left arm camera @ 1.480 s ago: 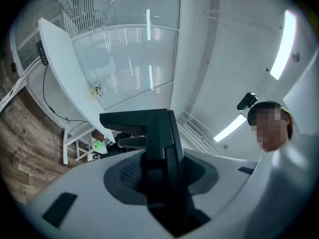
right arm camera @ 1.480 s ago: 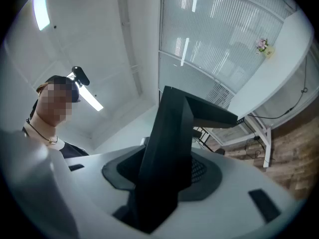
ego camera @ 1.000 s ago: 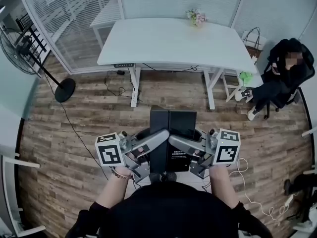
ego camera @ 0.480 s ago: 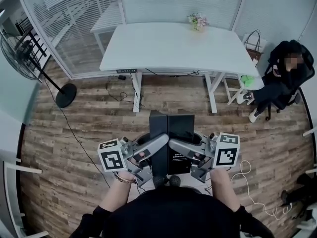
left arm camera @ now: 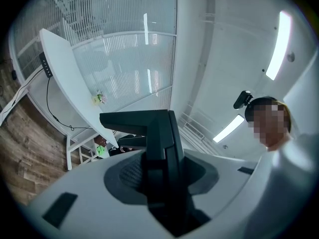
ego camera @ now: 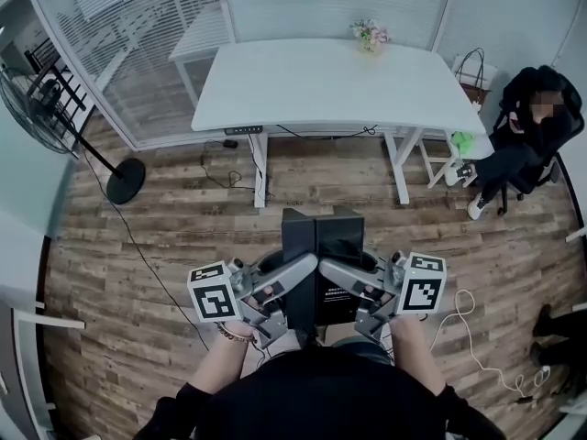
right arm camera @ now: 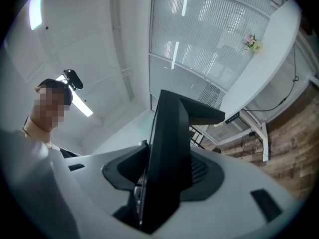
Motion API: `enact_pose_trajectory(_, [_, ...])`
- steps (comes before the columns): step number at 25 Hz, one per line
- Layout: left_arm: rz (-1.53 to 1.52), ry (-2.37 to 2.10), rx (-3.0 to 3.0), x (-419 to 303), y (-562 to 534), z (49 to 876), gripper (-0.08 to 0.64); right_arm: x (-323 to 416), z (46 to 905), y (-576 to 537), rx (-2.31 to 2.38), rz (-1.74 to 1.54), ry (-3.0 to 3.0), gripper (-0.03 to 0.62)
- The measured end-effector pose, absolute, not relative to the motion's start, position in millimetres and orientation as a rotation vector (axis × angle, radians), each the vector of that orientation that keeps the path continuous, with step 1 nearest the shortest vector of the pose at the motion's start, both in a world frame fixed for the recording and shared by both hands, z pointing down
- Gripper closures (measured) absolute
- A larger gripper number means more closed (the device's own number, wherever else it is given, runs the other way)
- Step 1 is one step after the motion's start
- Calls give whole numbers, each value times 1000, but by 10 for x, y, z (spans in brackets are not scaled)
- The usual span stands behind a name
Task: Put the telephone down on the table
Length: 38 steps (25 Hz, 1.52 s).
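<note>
Wood-plank floor lies below you, and the long white table stands well ahead. You hold the black boxy telephone above the floor, with your left gripper and right gripper each clamped on it.

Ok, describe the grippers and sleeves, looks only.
Both the left gripper and the right gripper are pale grey, with long tapered jaws and dark dimpled pads. Each carries a white cube printed with black square markers. The sleeves are black; a bracelet circles the left wrist.
</note>
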State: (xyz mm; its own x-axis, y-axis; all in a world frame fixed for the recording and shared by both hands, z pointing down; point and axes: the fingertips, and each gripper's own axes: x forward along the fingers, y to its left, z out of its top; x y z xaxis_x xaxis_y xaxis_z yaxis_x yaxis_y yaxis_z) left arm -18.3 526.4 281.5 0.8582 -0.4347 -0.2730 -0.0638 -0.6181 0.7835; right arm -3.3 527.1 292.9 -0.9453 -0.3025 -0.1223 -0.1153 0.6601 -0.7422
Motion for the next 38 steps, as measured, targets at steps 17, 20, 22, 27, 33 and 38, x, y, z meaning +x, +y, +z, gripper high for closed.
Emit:
enact_pose_trajectory(17, [-566, -348, 2191, -176, 4991, 2838, 380, -27, 2946, 4998, -353, -1152, 2646, 402])
enact_pose_trajectory(20, [-567, -351, 2196, -127, 4861, 2832, 380, 21, 2937, 4868, -349, -1147, 2647, 402])
enact_pose_trajectory(22, [-568, -352, 2200, -81, 4749, 2822, 380, 67, 2925, 4756, -346, -1142, 2650, 402])
enact_pose_trajectory(27, [-566, -347, 2205, 15, 4416, 2790, 380, 163, 2898, 4420, -348, -1136, 2652, 402])
enact_pose_trajectory(33, [-571, -351, 2201, 80, 3960, 2792, 380, 226, 2899, 3962, -341, -1139, 2659, 400])
enact_pose_trajectory(38, [-581, -358, 2204, 133, 3551, 2746, 382, 282, 2855, 3552, -337, -1138, 2669, 399])
